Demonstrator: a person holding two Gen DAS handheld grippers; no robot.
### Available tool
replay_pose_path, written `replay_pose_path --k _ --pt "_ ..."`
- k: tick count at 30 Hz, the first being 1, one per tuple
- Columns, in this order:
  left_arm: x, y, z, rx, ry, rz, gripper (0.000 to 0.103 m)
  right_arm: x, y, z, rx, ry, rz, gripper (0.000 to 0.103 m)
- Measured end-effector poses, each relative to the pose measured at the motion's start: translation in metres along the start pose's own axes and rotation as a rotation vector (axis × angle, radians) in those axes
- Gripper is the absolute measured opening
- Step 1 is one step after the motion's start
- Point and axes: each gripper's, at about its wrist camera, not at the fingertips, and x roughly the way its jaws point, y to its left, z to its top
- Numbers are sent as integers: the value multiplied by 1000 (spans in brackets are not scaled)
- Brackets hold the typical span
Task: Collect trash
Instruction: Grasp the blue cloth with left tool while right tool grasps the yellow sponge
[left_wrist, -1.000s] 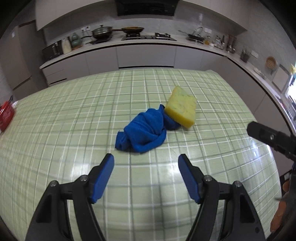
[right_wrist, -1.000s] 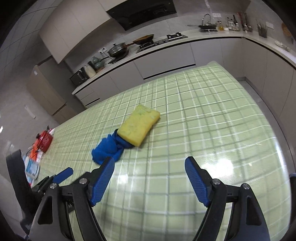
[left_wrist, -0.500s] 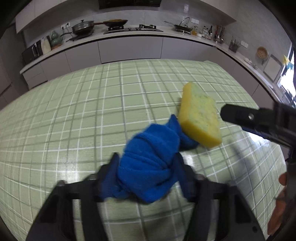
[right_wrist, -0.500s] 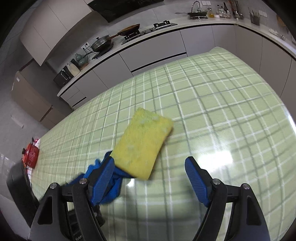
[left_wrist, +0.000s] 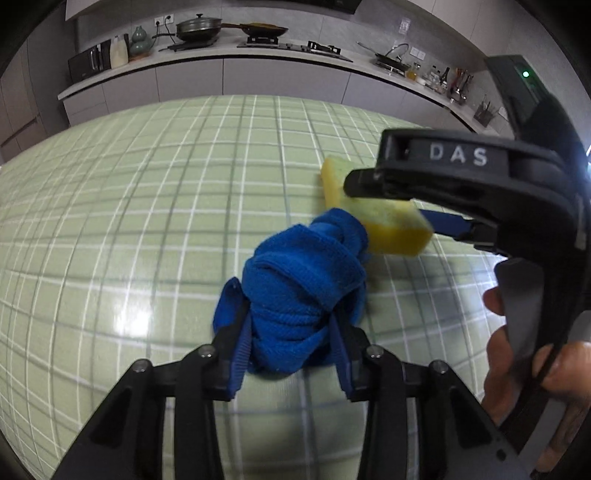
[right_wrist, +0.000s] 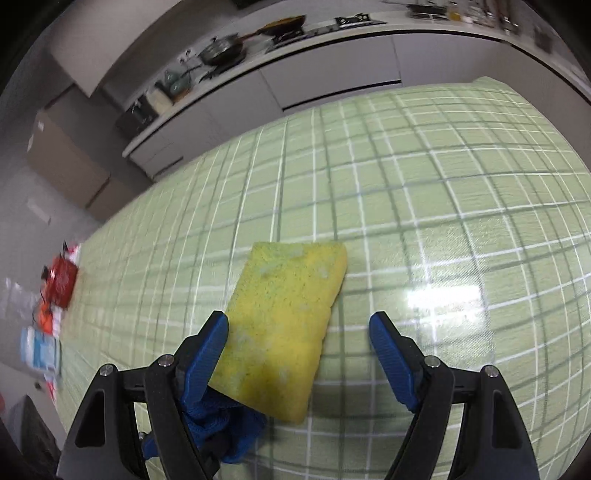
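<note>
- Far left of the right wrist view: some red and orange stuff (right_wrist: 61, 284) sitting off past the table edge, too blurry to say what it is. Not part of the grab, as far as I can tell.
- Left gripper (left_wrist: 290, 325): its jaws have just been closing and now the blue pads are pressed into both sides of the bunched-up blue cloth (left_wrist: 303, 280), which sits on the green checked table (left_wrist: 147, 206). Looks like a real pinch to me, cloth squished between them.
- Yellow sponge (right_wrist: 284, 325): lying flat on the table, one end resting on the far edge of the cloth.
- Right gripper (right_wrist: 297, 343): jaws spread wide, straddling the near end of the sponge. The left pad is about at the sponge's edge and the right pad is clear of it, so nothing's pinched yet.
- Step in hand, my guess: both pickups at once, with the cloth grab basically done and the sponge grab only lined up.
- Next move probably means squeezing the right jaws onto the sponge, then lifting both. Since the sponge overlaps the cloth, lifting the cloth first could tip or drag it.
- Count: one cloth, one sponge, two grippers, plus a person's hand (left_wrist: 535, 354) on the right gripper's handle. No bin in sight in either view.
</note>
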Motion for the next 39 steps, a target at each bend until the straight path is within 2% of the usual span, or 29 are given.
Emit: replay_pose_path --k 4,7,11,15,19,20,23,26,33,36,39 --pt "-9 3 -13 -8 7 3 41 -2 6 -9 -88 8 -41 80" --pt "-15 10 -17 -30 3 32 41 -8 9 -23 -176 -9 -129 80" --pt "-24 30 -27 -62 -1 73 38 -21 -6 -32 -188 -33 -172 80" --pt "-33 51 -37 -109 -7 97 38 -35 -24 -41 -189 -38 -180 80" --pt "-36 52 -38 -121 0 103 38 -50 -40 -45 -178 -57 -210 80" --pt "-37 51 -38 -118 2 101 38 -55 -46 -45 -156 -57 -208 81" --pt "-36 41 -36 -105 6 82 38 -73 -67 -53 -51 -68 -107 82" --pt "-34 33 -32 -83 10 76 38 -73 -58 -52 -10 -73 -37 83" --pt "-31 30 -29 -86 12 54 38 -36 -13 -53 -42 -3 -18 83" --pt "-31 29 -29 -88 13 55 38 -31 3 -58 -95 -6 -75 83" --pt "-32 30 -32 -83 13 60 38 -33 2 -66 -123 -9 -84 69"
